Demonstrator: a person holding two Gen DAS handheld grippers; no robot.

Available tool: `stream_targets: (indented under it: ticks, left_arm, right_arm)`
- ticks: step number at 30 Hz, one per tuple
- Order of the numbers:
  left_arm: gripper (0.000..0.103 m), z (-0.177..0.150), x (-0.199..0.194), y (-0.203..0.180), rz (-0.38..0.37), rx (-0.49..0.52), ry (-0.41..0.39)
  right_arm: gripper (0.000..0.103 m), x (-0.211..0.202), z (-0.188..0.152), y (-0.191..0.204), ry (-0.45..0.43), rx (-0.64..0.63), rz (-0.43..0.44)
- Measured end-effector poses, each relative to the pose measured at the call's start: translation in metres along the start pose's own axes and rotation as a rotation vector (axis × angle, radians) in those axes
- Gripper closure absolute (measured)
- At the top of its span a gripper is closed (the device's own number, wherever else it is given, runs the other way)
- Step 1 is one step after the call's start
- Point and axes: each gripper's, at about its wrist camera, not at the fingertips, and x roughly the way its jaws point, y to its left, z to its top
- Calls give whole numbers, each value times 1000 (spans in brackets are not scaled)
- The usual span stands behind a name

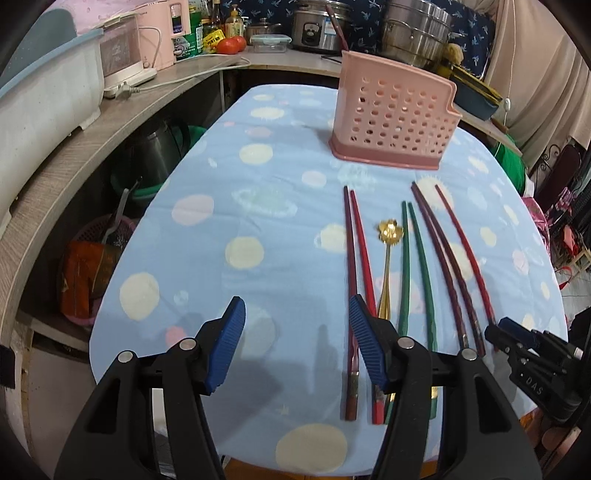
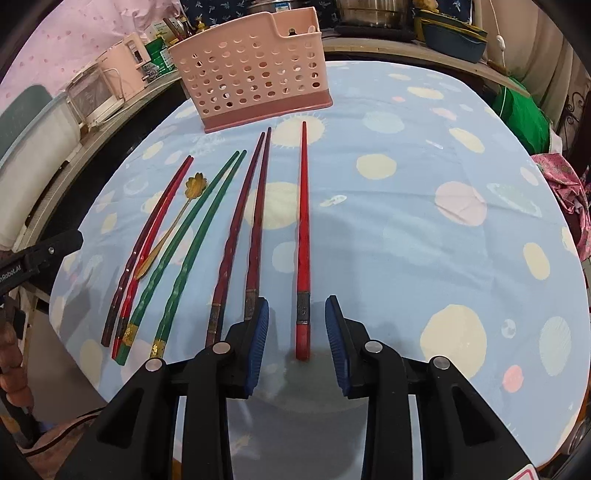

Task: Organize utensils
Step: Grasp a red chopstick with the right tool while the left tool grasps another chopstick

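A pink perforated utensil holder (image 1: 393, 114) stands at the far side of the blue spotted tablecloth (image 1: 258, 192); it also shows in the right wrist view (image 2: 255, 74). Several chopsticks lie in a row: a dark and a red one (image 1: 354, 266), a green pair (image 1: 413, 266), dark red ones (image 1: 450, 266), with a gold flower spoon (image 1: 388, 251) between them. My left gripper (image 1: 295, 317) is open and empty, left of the row. My right gripper (image 2: 297, 321) is open, its jaws on either side of the butt end of a lone red chopstick (image 2: 303, 229) lying on the cloth.
A wooden counter (image 1: 110, 122) curves along the left and back with a rice cooker (image 1: 317, 26), steel pots (image 1: 417, 29), tomatoes (image 1: 231, 44) and pink appliances (image 1: 162, 33). Baskets and a kettle (image 1: 159, 147) sit beneath it. The table edge is close in front.
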Motion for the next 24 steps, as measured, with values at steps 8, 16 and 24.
stream_targets:
  ticks: [8, 16, 24]
  left_arm:
    - [48, -19, 2, -6, -23, 14, 31]
    - [48, -33, 5, -15, -48, 31, 63]
    - [51, -41, 12, -17, -61, 29, 97]
  right_arm:
    - [87, 0, -4, -3, -4, -3, -28]
    - [96, -2, -8, -5, -3, 4, -32]
    - [96, -6, -14, -5, -2, 11, -32]
